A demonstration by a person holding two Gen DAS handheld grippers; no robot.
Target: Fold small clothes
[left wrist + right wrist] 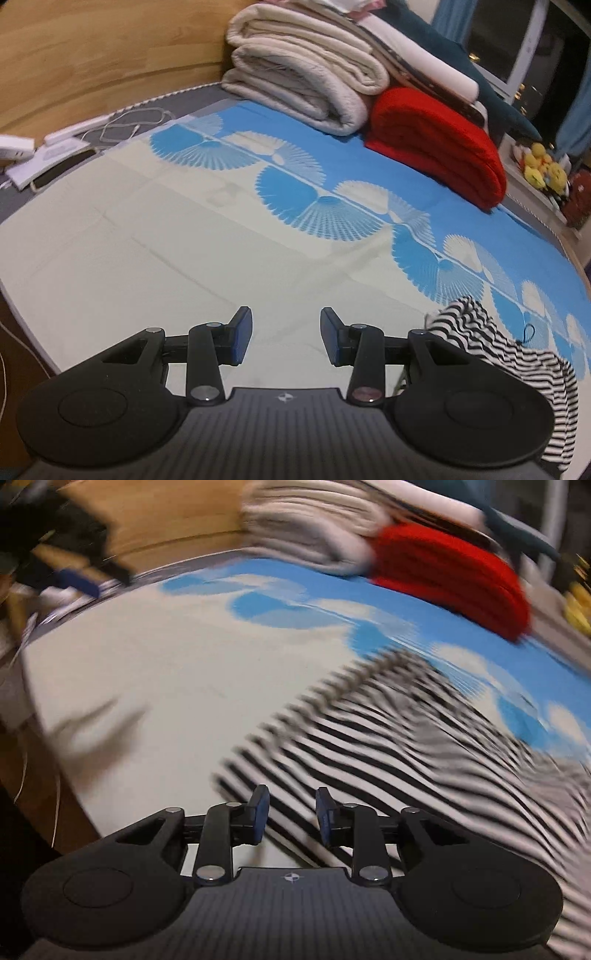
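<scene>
A black-and-white striped garment (pixel 517 365) lies crumpled on the bed at the lower right of the left wrist view. In the right wrist view the garment (pixel 388 738) spreads across the sheet, blurred by motion. My left gripper (pixel 286 338) is open and empty over the pale part of the sheet, left of the garment. My right gripper (pixel 291 818) is open just above the garment's near edge, with nothing between its pads.
The bed sheet (pixel 166 240) is pale with a blue fan pattern. Folded beige blankets (pixel 303 74) and a red folded blanket (pixel 439 144) are stacked at the far side. A power strip and cables (pixel 74 136) lie by the wooden headboard. Yellow toys (pixel 543 166) sit at right.
</scene>
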